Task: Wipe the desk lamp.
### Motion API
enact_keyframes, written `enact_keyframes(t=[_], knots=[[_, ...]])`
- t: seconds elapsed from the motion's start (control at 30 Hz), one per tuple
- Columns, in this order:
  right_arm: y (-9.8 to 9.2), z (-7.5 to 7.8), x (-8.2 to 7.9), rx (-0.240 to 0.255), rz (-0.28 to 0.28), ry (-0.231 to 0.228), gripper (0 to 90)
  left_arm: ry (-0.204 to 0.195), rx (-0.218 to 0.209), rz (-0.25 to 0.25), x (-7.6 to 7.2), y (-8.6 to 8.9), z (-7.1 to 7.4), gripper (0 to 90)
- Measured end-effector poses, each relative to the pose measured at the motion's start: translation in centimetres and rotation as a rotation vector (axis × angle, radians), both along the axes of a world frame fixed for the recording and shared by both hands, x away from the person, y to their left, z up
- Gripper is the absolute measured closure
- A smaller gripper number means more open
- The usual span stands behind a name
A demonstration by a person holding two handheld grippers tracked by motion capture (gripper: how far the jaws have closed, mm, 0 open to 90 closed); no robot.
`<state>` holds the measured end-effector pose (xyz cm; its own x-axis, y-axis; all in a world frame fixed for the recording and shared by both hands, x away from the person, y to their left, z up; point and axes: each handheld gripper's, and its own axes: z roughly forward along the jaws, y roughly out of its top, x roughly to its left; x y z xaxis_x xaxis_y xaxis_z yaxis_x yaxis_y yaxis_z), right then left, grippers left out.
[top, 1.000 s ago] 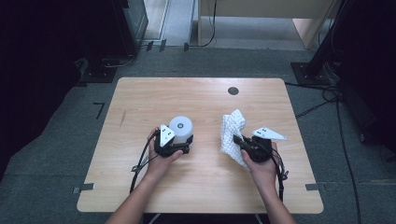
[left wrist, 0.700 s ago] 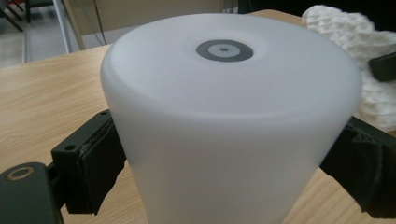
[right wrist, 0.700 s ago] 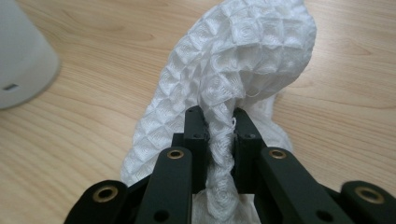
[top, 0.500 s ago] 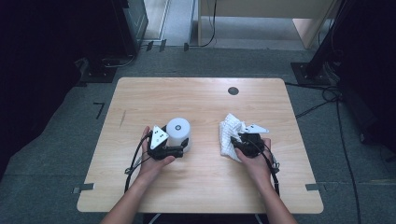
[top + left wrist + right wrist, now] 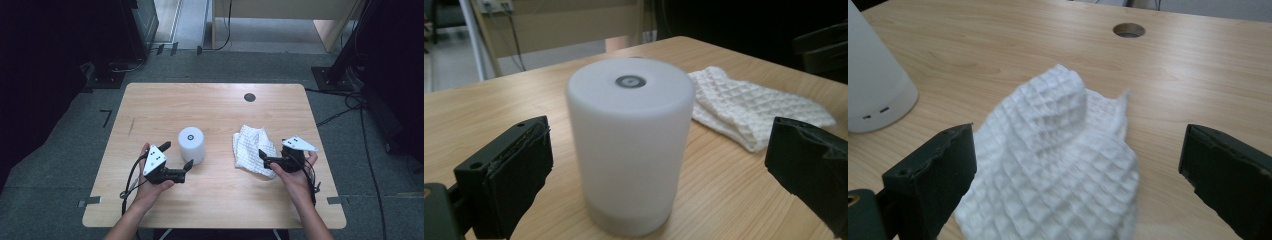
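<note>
Loosely crumpled, the white waffle-weave cloth (unpinched) lies between the right gripper's just-opened, wide-spread jaws.

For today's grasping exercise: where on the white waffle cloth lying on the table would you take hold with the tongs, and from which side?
Grip the raised fold of the white waffle cloth: it stands up as a ridge off the table, so the jaws can close across it. Come from the person's side, where the right tongs already stand open, having just opened off the cloth. The flat edges probably offer less to pinch.
</note>
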<state>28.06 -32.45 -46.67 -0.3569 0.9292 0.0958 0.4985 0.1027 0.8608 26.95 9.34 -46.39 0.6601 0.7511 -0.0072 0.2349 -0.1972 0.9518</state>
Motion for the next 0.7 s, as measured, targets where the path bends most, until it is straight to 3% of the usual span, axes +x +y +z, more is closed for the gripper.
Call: enact_keyframes(t=[0.13,0.2,0.3,0.5,0.67,0.7], knots=[[-1.9,-0.1,-1.5,-0.034,-0.038,-0.002,0.0,0.022,0.011,0.040,-0.5,2.1,-0.4,0.0],[-3.0,-0.2,-2.3,-0.076,-0.114,-0.009,0.0,0.051,0.024,0.090,-0.5,3.4,-0.8,0.0],[-4.7,-0.6,-3.3,-0.100,-0.181,-0.005,0.0,0.084,0.022,0.133,-0.6,5.7,-1.6,0.0],[-8.1,-2.2,-5.1,-0.110,-0.228,0.078,0.0,0.143,0.037,0.213,-1.3,9.6,-2.9,0.0],[-10.5,-3.7,-6.6,-0.095,-0.260,0.133,0.0,0.211,0.114,0.301,-1.8,11.8,-4.3,0.0],[-10.9,-3.9,-6.8,-0.104,-0.265,0.135,0.0,0.217,0.103,0.302,-1.9,12.1,-4.3,0.0]])
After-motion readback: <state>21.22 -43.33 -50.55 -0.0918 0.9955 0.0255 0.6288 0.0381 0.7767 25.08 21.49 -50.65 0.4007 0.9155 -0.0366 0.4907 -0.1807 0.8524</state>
